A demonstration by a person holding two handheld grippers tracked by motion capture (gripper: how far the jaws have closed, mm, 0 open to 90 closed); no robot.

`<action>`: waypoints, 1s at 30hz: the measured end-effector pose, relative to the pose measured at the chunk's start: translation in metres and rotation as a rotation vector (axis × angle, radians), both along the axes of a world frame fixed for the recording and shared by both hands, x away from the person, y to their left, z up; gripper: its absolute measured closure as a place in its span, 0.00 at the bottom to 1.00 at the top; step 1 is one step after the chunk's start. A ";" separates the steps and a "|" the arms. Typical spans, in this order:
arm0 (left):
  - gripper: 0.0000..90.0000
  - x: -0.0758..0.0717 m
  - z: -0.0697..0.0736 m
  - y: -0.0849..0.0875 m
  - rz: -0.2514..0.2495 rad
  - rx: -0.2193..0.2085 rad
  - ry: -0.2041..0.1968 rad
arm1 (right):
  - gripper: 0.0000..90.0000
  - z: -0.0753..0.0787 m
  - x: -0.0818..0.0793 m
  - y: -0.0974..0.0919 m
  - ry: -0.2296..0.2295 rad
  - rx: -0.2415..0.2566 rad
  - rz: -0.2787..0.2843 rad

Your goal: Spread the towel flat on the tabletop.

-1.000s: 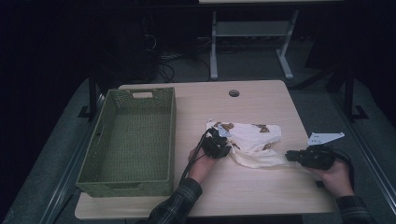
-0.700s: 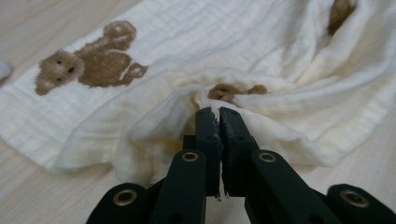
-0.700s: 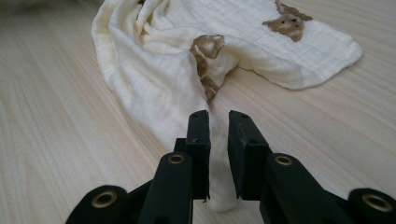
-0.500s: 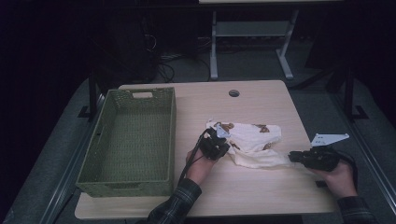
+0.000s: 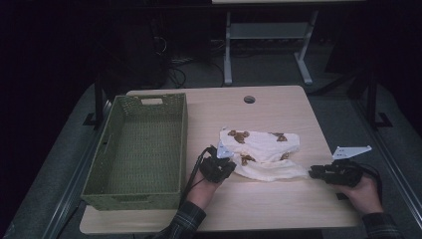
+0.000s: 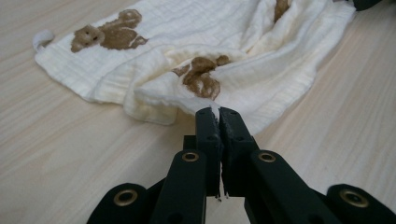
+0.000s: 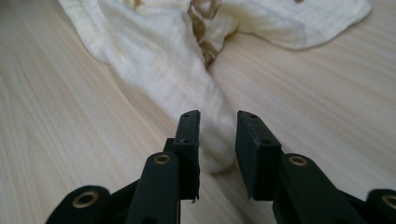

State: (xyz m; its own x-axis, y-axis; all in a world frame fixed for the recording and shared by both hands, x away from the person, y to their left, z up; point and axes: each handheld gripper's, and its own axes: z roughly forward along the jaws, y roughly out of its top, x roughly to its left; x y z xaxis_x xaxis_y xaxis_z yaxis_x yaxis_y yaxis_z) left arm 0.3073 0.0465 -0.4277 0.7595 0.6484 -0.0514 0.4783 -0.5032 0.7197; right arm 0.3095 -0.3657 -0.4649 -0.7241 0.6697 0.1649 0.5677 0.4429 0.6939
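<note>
On the wooden table [image 5: 278, 204], just at three o'clock of the green basket [image 5: 137, 149], a cream cloth with brown bears [image 5: 261, 152] is being worked. Its near edge is being pinched by the left gripper [image 6: 219, 112], whose jaws are clamped tight on the fabric. At the cloth's four o'clock corner, a twisted tail is being straddled by the right gripper [image 7: 217, 123], its jaws having just been opening, pads parted and off the fabric.

Cream cloth [image 5: 261, 154] with brown bear prints, green basket [image 5: 137, 149]
</note>
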 end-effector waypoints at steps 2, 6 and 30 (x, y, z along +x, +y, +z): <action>0.97 -0.001 -0.001 0.001 0.001 0.006 0.001 | 0.77 -0.003 -0.002 0.000 0.005 -0.012 0.005; 0.97 -0.002 -0.002 0.002 0.008 0.000 0.007 | 0.89 -0.005 -0.001 0.002 0.022 -0.029 0.016; 0.95 -0.066 -0.009 0.009 0.029 0.079 0.065 | 0.90 -0.001 -0.063 -0.003 0.010 -0.005 0.163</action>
